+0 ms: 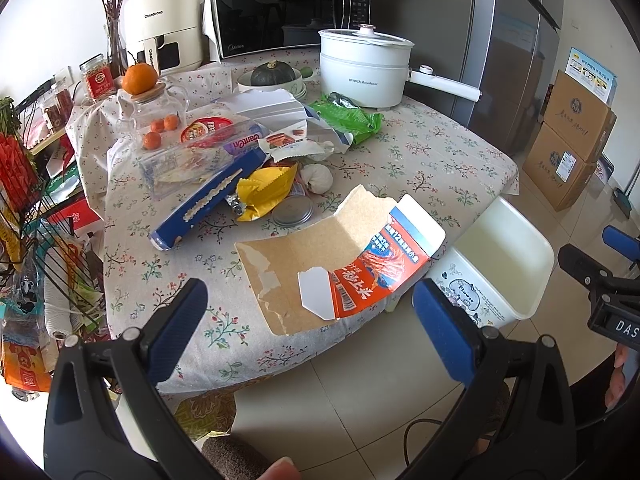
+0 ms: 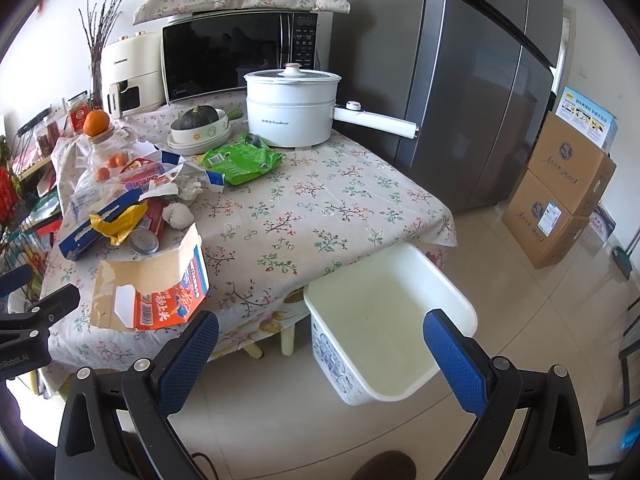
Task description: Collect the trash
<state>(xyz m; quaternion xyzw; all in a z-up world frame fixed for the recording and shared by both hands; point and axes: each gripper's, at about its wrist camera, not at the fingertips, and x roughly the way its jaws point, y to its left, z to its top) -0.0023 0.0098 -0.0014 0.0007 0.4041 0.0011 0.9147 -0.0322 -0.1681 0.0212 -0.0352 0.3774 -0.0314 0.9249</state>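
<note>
Two grippers are sitting in your hands, and both are hanging in the air in front of the table [image 2: 360, 200] with the flowery cloth. Going from the left, your left gripper [image 1: 310, 322] is standing wide open with nothing between its blue pads, and it is pointing at the torn orange and blue carton [image 1: 340, 268]. That carton is lying flat and opened up at the near edge of the table, just past the gripper's tips and not touching them. Behind it, more trash is piling up on the left part of the table: a long blue box [image 1: 208, 200], a yellow wrapper [image 1: 266, 190] lying beside it, a round metal lid [image 1: 292, 210] just next to the wrapper, a white crumpled ball [image 1: 317, 178], and a green bag [image 1: 348, 118] farther back near the white pot [image 1: 360, 68]. Moving to the right, the white bin [image 2: 380, 320] is standing on the floor just beside the table's corner, and it is looking empty inside. Your right gripper [image 2: 322, 350] is hanging over the floor near that bin, and it is wide open too, holding nothing. Far on the right, brown boxes [image 2: 560, 196] are stacking up by the grey fridge [image 2: 460, 80].
</note>
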